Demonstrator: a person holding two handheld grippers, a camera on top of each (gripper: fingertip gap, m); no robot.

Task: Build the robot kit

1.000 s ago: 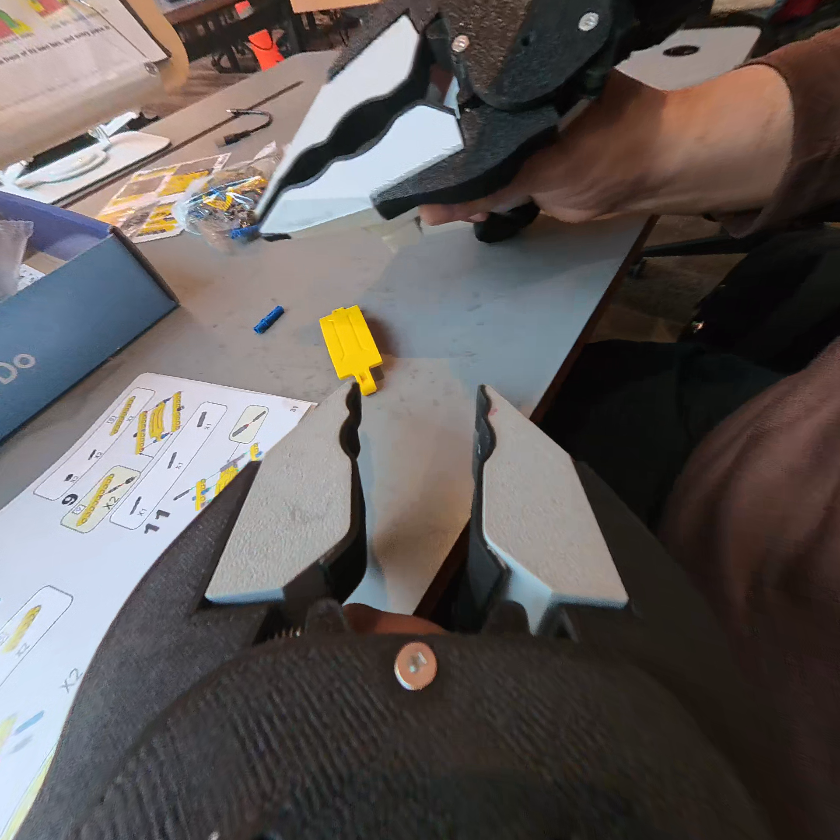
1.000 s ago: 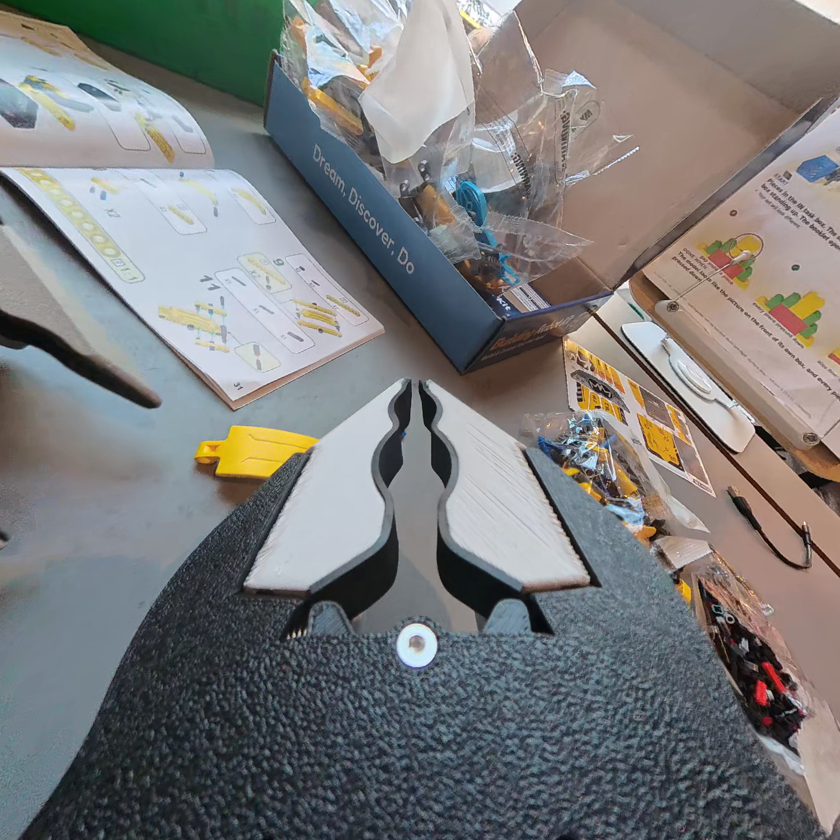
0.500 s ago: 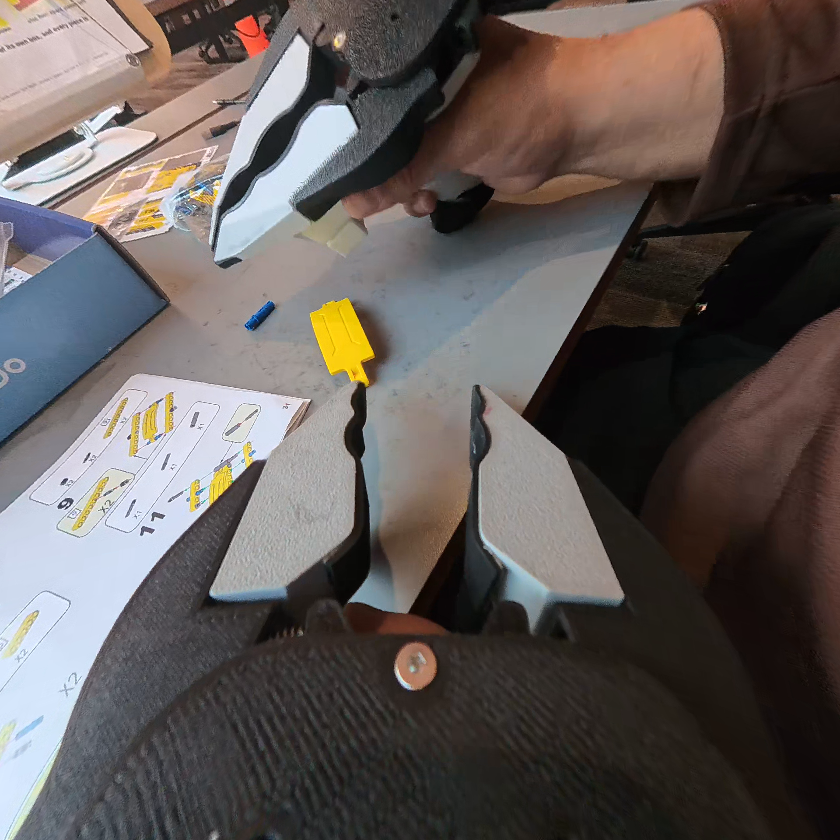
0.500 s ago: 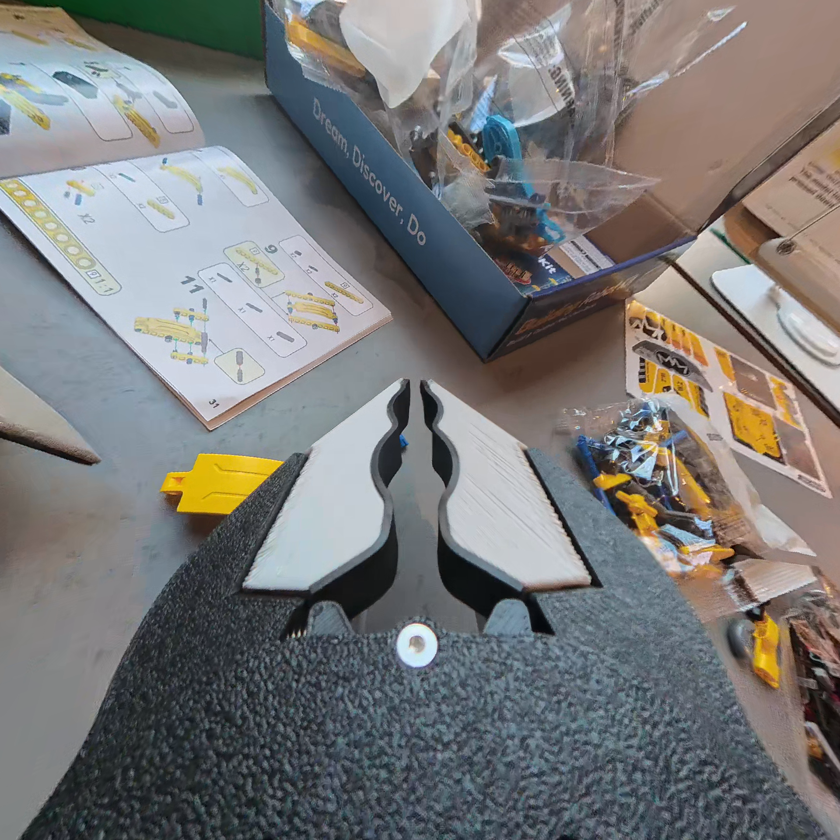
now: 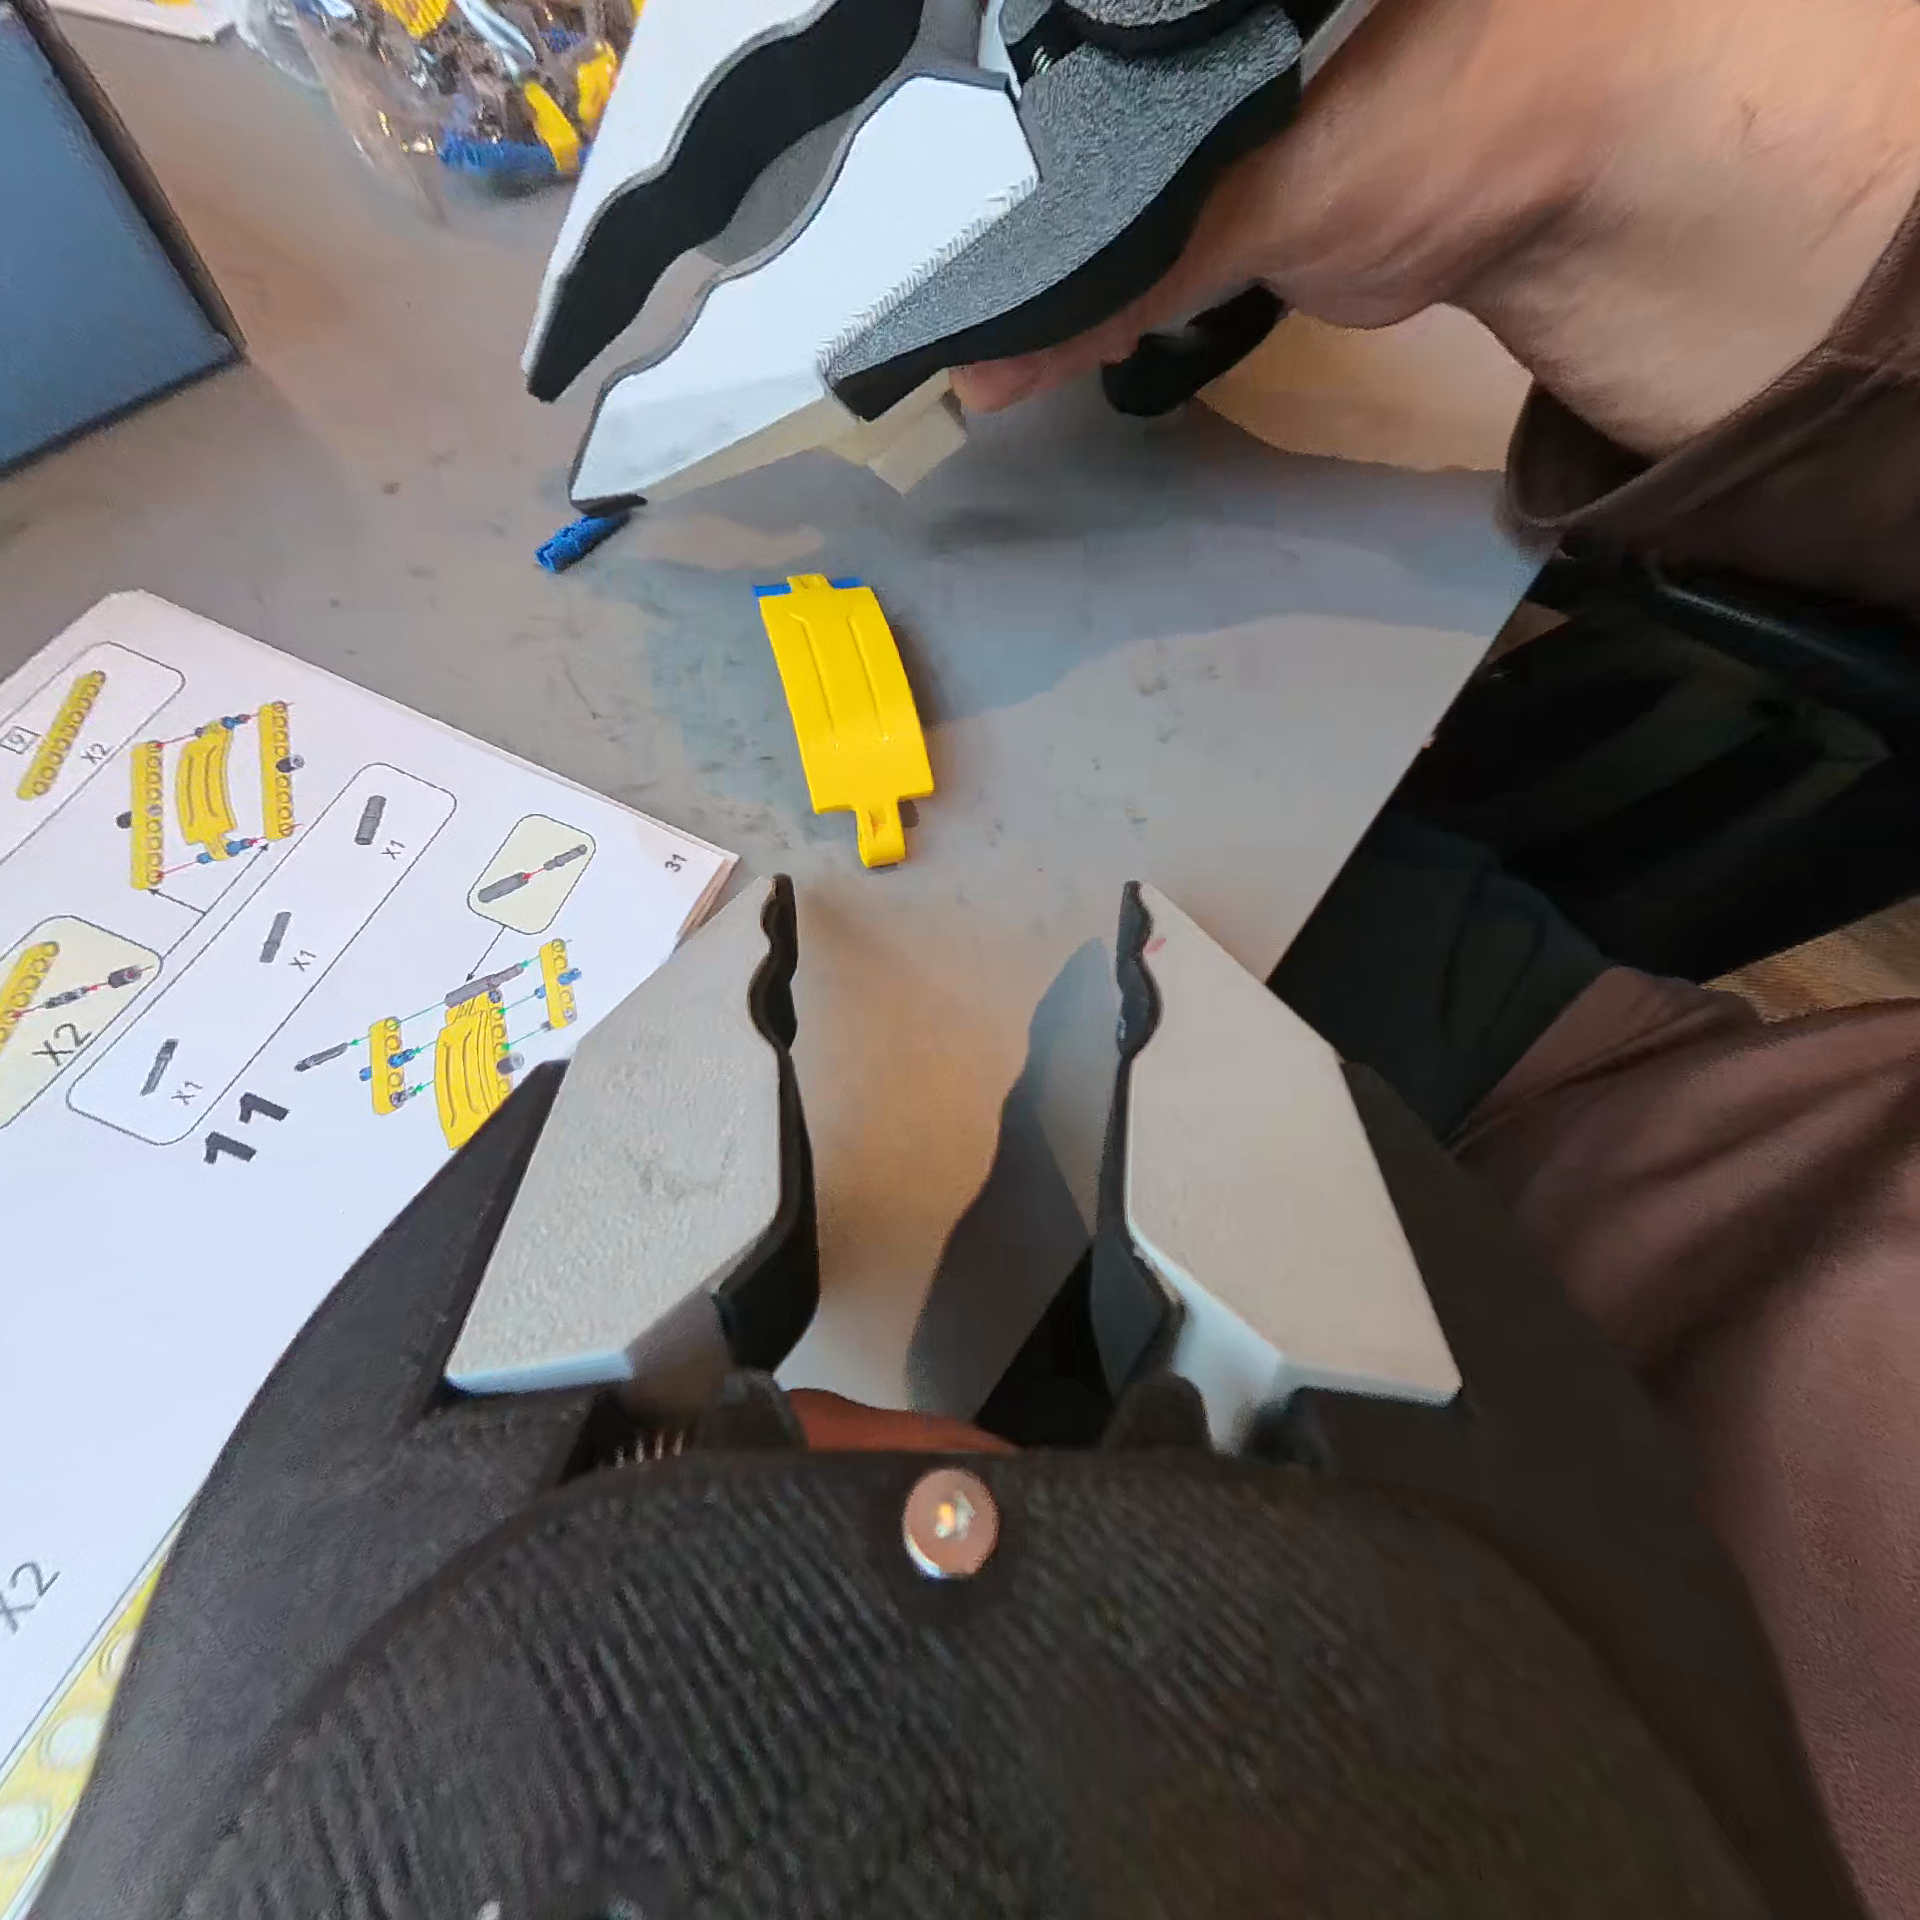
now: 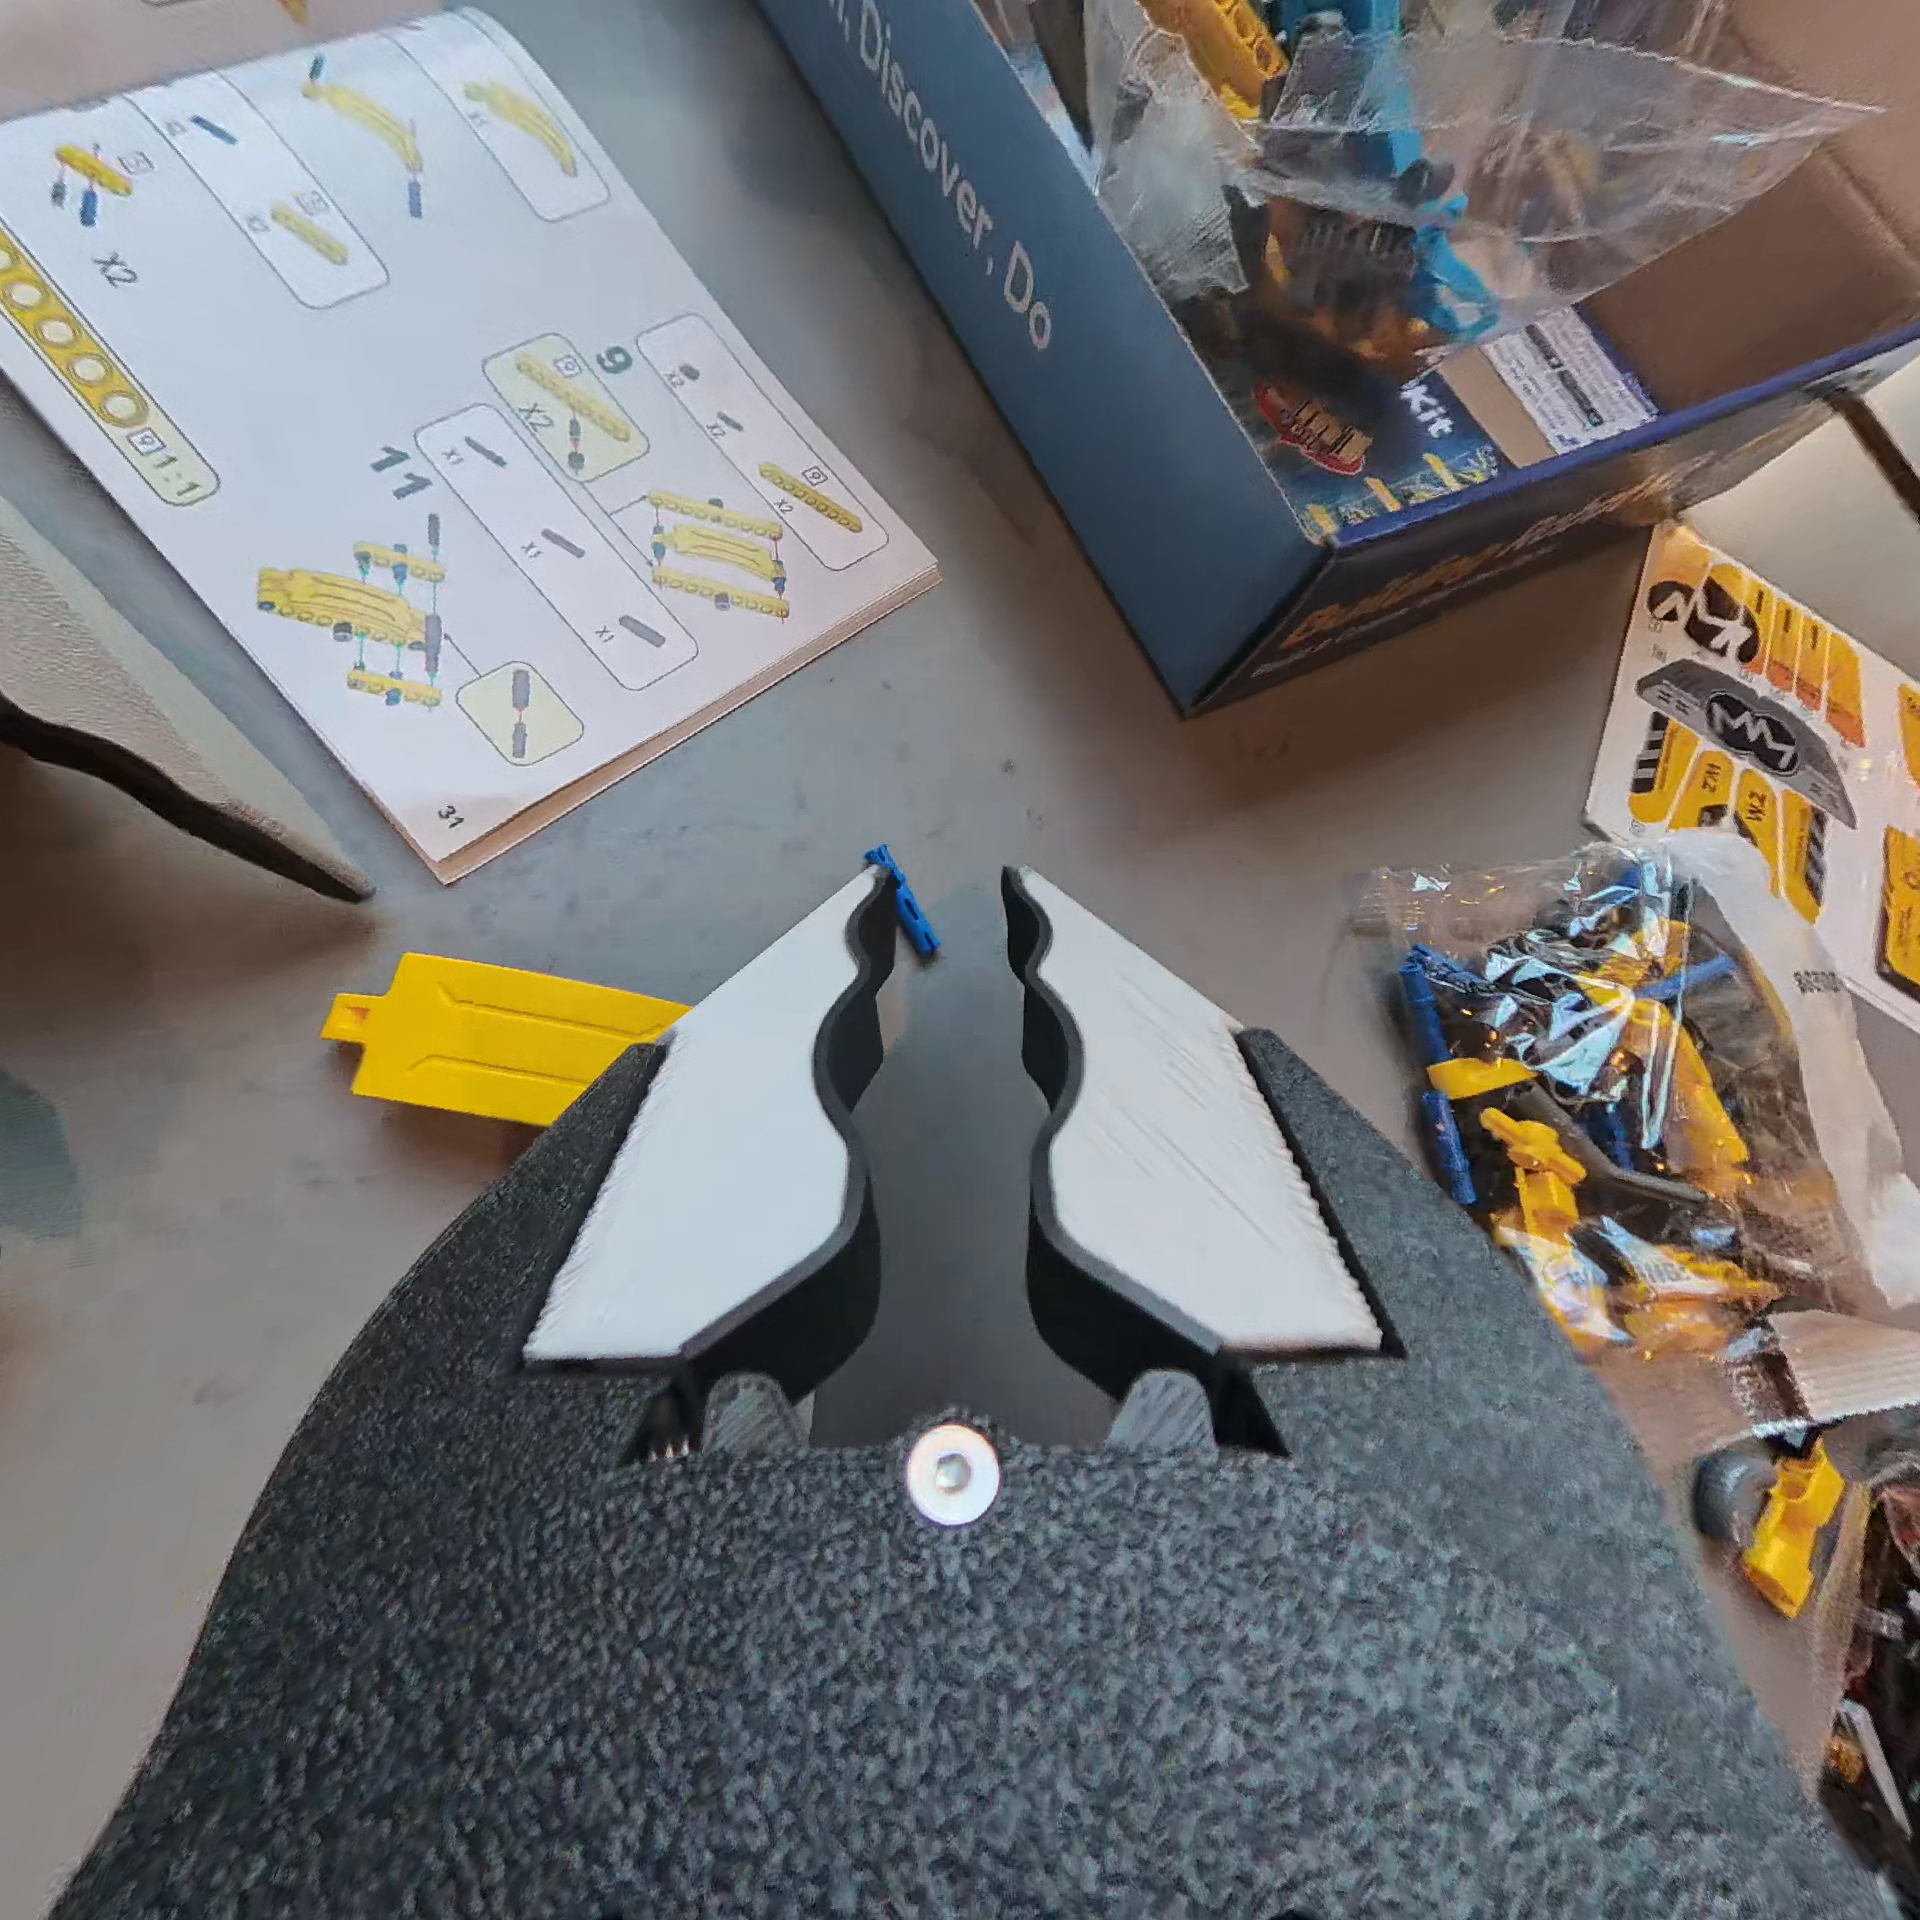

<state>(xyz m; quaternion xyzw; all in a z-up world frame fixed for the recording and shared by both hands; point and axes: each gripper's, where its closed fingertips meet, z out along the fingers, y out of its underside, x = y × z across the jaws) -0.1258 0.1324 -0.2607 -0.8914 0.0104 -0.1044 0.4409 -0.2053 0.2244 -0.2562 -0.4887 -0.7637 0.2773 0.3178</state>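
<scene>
While the small ridged blue plastic pin [image 6: 902, 900] lies against the right gripper's [image 6: 943, 881] left fingertip, jaws parted, the flat yellow ribbed plastic panel [image 6: 488, 1039] is partly hidden behind it; the left gripper [image 5: 951, 899], jaws spread, hovers empty just short of that panel beside the glossy paper instruction booklet [image 5: 260, 935].

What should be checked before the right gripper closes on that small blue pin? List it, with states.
1. Right gripper open: ok, a gap shows between the fingers.
2. Blue pin within reach: ok, it lies on the table at the left finger's tip.
3. Pin centred between the fingers: not ok, it sits to one side.
4. Yellow panel clear of the pin: ok, apart.
5. Left gripper out of the way: ok, open, holding nothing, near the booklet.
6. Fingertips touching the table: cannot tell.
</scene>
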